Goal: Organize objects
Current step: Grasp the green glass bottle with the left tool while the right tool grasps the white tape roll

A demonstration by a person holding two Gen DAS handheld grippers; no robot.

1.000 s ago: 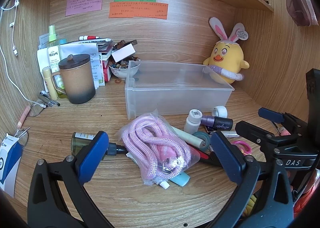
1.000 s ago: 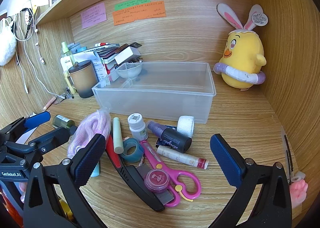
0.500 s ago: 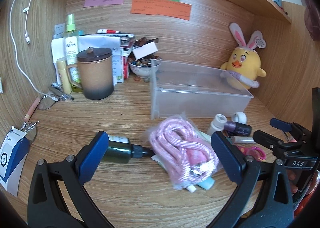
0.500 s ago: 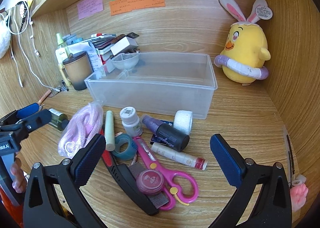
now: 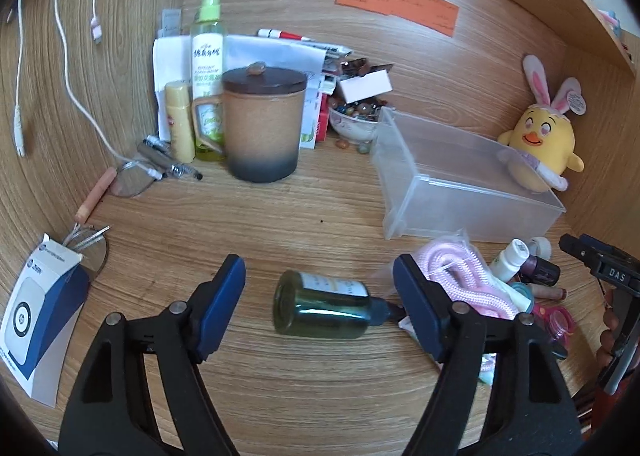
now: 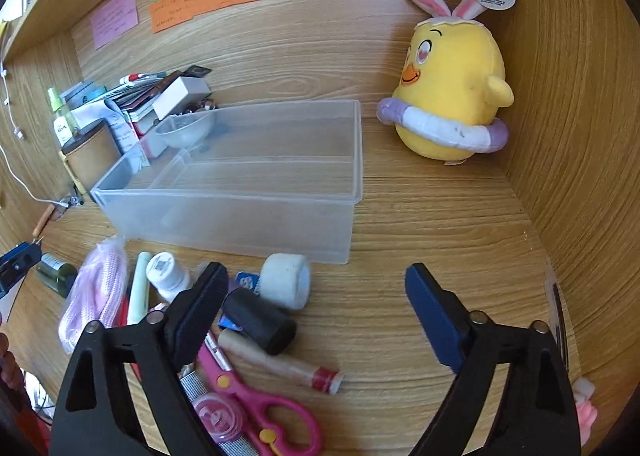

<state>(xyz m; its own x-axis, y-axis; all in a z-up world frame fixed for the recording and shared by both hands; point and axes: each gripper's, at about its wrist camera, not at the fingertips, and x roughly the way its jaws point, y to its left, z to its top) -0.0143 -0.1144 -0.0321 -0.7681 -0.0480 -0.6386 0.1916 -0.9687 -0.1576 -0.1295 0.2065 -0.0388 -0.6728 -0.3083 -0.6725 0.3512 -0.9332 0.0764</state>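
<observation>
Both of your tools are spread apart: your left hand-held gripper (image 5: 320, 296) straddles the green bottle (image 5: 326, 306) lying on the bench (image 5: 280, 216); your right hand-held gripper (image 6: 316, 310) hovers before the clear bin (image 6: 240, 196).

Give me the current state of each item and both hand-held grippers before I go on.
Left hand-held gripper: open, empty, straddling the bottle.
Right hand-held gripper: open, empty.
Green glass bottle: lying on its side, capped.
Clear plastic bin: upright, no lid, nothing inside.
Brown mug: upright, lid on.
Spray bottle: upright.
Pink rope: coiled, bagged.
Pink scissors: lying flat; whether closed, unclear.
</observation>
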